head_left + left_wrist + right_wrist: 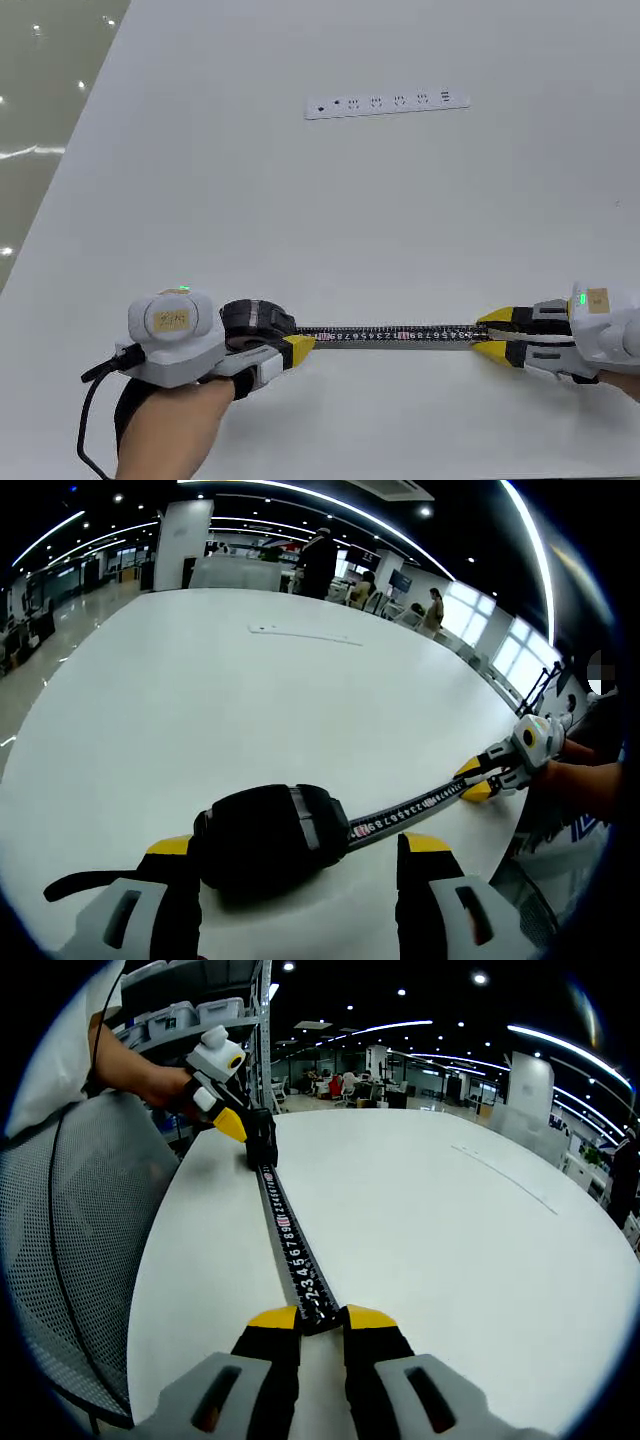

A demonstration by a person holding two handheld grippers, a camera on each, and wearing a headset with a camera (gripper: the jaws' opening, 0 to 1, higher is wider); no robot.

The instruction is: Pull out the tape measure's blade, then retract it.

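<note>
A white desk (pixel 300 200) seen from above. The left tool (pixel 285 340) grasps a black tape measure (pixel 262 835) near the desk's front edge. Its blade (pixel 390 334) lies drawn out flat to the right tool (pixel 495 335), whose yellow-tipped jaws pinch the blade's end. A white power strip (pixel 387 103) lies well beyond.

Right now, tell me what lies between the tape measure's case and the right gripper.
The pulled-out blade, running from case to right gripper, in the head view.
</note>
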